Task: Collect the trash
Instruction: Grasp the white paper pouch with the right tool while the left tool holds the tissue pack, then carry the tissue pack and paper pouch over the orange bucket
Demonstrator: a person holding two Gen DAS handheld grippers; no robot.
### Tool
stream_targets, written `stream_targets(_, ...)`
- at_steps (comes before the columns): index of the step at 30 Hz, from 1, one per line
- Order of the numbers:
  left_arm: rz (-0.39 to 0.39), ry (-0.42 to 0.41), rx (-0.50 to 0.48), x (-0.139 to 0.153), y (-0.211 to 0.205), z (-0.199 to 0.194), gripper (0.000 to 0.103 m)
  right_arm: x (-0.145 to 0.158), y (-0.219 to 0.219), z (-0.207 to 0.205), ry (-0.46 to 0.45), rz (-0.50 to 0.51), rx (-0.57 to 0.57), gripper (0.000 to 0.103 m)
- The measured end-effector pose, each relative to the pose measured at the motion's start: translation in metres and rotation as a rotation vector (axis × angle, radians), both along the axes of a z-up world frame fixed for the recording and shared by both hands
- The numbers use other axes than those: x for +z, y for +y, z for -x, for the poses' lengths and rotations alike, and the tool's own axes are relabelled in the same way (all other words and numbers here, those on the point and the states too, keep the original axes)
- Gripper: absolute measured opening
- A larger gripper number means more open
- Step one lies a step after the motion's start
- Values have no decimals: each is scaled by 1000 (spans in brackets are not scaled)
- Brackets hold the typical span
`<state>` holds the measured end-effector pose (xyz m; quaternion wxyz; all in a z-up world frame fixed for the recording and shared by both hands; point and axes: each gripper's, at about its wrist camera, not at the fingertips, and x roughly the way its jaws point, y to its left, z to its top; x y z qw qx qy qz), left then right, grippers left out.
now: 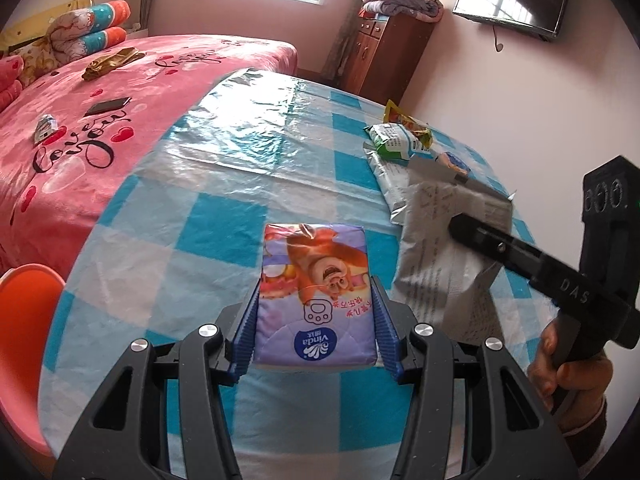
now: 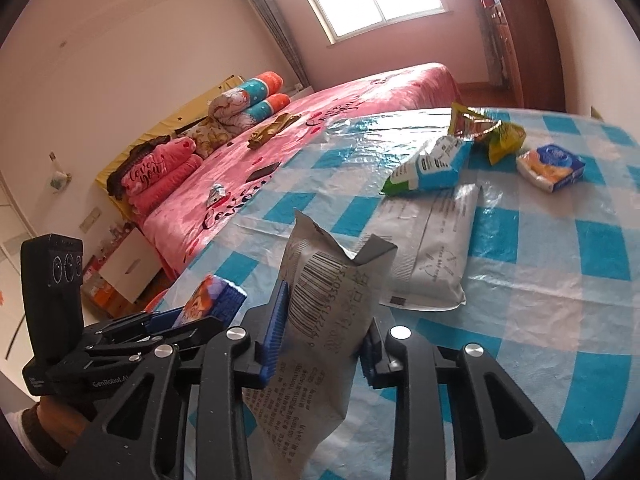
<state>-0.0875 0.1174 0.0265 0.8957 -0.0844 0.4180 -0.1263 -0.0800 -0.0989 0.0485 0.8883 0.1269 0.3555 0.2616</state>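
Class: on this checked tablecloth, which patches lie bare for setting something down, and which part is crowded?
Bare: the wide stretch of tablecloth beside the pink bed, and the near right corner. Crowded: the far right, with the snack bags, tissue pack and grey pouch.

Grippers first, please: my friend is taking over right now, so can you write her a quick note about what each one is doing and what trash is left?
Left gripper: jaws shut on the tissue pack, held above the table.
Right gripper: jaws shut on a grey wrapper, lifted off the table.
Done: those two pieces are picked up; no bin is in view.
Left on the checked tablecloth: a flat grey pouch, a green-and-white snack bag, a yellow-green snack bag and a small orange-and-blue tissue pack.
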Motion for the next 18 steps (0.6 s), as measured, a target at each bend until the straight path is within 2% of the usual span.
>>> stream_targets(8, 6, -28, 4, 7, 21, 14, 53, 19, 21, 13, -36, 50, -10, 27)
stream_targets(18, -16, -88, 40, 24, 58, 31, 53, 41, 57, 16, -46, 68, 36, 26)
